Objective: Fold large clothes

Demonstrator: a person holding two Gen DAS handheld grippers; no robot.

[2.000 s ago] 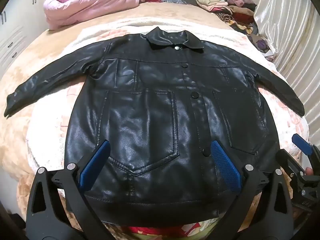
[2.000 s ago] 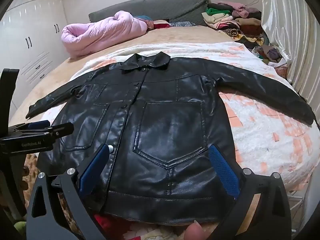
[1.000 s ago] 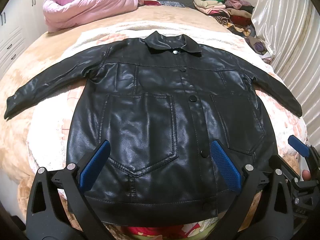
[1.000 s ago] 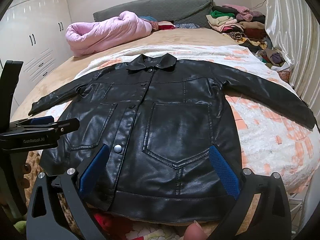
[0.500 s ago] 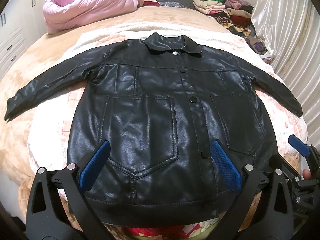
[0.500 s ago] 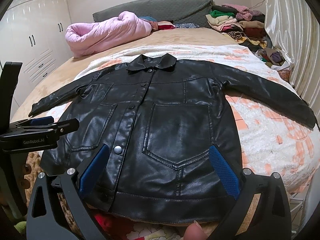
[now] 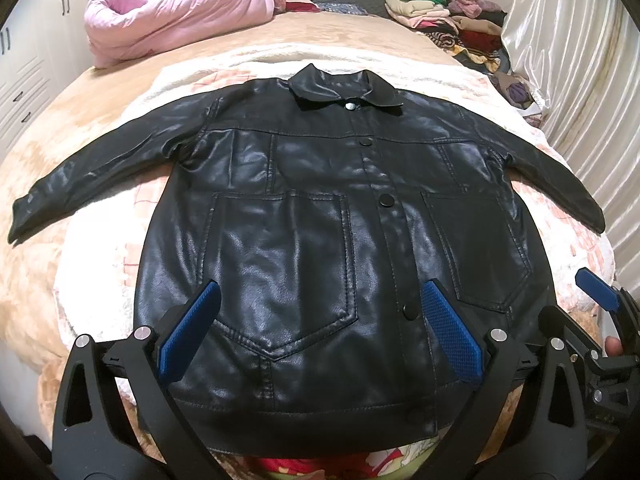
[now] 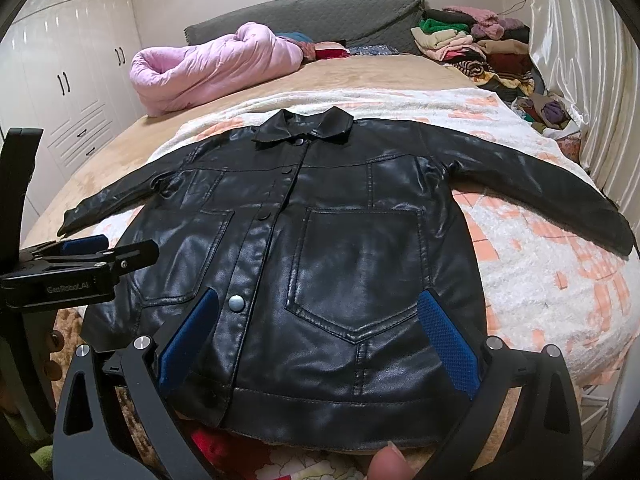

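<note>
A black leather jacket (image 7: 320,220) lies flat and buttoned on the bed, front up, collar away from me, both sleeves spread out to the sides. It also shows in the right wrist view (image 8: 340,248). My left gripper (image 7: 320,332) is open and empty, held over the hem at the jacket's left half. My right gripper (image 8: 316,336) is open and empty, over the hem at the right half. The right gripper shows at the right edge of the left wrist view (image 7: 600,320); the left gripper shows at the left edge of the right wrist view (image 8: 80,260).
The jacket rests on a white and orange fleece blanket (image 8: 540,280) over a tan bedspread (image 7: 80,120). A pink quilt (image 7: 176,12) and a pile of folded clothes (image 7: 440,12) lie at the head. White wardrobe (image 8: 60,100) stands left, curtain (image 8: 592,60) right.
Both grippers have drifted slightly; the jacket sits a touch lower and nearer in the views. The jacket itself has not moved, and both grippers stay open.
</note>
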